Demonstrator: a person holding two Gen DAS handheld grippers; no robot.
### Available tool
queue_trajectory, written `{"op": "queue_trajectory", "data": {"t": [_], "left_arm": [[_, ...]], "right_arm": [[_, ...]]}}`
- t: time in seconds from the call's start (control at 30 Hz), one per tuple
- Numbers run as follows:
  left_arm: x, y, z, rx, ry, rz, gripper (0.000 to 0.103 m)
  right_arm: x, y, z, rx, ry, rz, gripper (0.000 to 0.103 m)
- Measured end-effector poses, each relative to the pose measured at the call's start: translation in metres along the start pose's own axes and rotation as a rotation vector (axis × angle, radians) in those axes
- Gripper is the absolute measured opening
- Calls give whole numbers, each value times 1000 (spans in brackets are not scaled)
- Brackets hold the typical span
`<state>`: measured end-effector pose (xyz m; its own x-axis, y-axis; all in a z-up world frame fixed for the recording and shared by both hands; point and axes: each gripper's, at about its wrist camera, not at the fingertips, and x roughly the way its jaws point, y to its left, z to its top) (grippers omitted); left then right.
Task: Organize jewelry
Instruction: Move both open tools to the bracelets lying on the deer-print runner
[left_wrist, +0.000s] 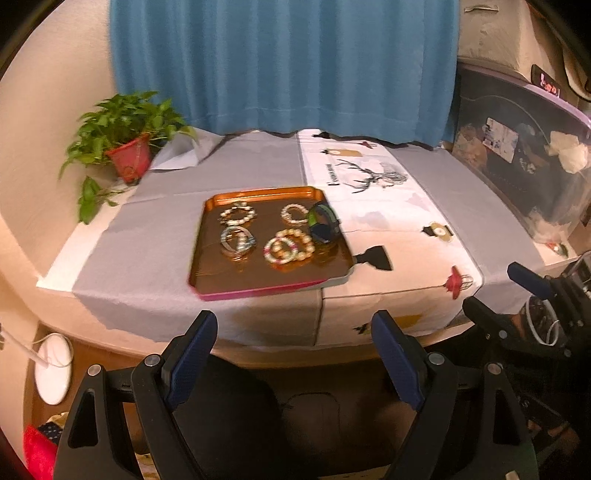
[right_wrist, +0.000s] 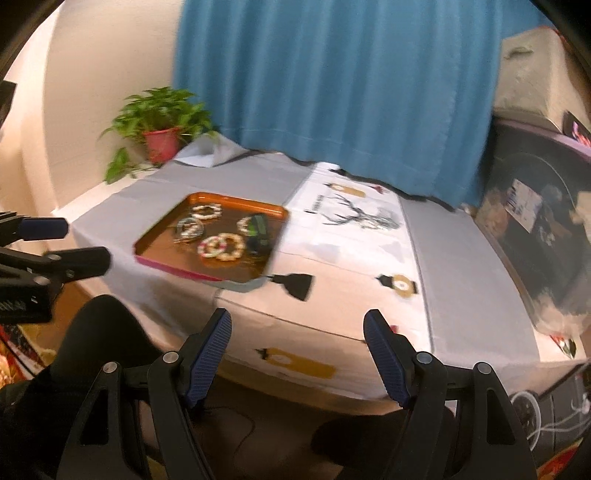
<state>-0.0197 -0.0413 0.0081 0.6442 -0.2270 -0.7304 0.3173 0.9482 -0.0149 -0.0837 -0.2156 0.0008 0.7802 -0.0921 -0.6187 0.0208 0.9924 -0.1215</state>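
An orange tray (left_wrist: 258, 194) (right_wrist: 155, 230) lies on the table and holds several bracelets. Among them are a pearl bracelet (left_wrist: 238, 214), a pink and white beaded bracelet (left_wrist: 280, 251) (right_wrist: 210, 248), and a dark band with green (left_wrist: 323, 223) (right_wrist: 258, 229). My left gripper (left_wrist: 295, 325) hangs open in front of the table's near edge, with nothing between its blue pads. My right gripper (right_wrist: 297, 325) is open too, over the near edge to the right of the tray, and holds nothing. It also shows at the right of the left wrist view (left_wrist: 498, 291).
A grey and white printed cloth (left_wrist: 388, 221) (right_wrist: 351, 258) covers the table. A potted plant (left_wrist: 127, 147) (right_wrist: 160, 142) stands at the back left, a blue curtain (left_wrist: 284, 62) hangs behind, and a clear storage bin (left_wrist: 524, 155) sits to the right. A white disc (left_wrist: 53, 369) lies on the floor.
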Motion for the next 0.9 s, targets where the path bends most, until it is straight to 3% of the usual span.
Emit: {"op": "queue_trajectory", "data": {"t": [0.2,0.4,0.7,0.9], "left_arm": [[20,-16,39,1,-16,-24,83],[53,-31,92,-15,-28,-37,83],[169,-84,186,-8,24,-58,89],[267,-107,224,-71,113,-24,89]], "right_arm": [[28,-60,14,79,21,-59,75],[92,-136,47,171,56,-89,75],[266,-227,123,224,113,-83,75],[392,-229,150,161,213,-34,75]]}}
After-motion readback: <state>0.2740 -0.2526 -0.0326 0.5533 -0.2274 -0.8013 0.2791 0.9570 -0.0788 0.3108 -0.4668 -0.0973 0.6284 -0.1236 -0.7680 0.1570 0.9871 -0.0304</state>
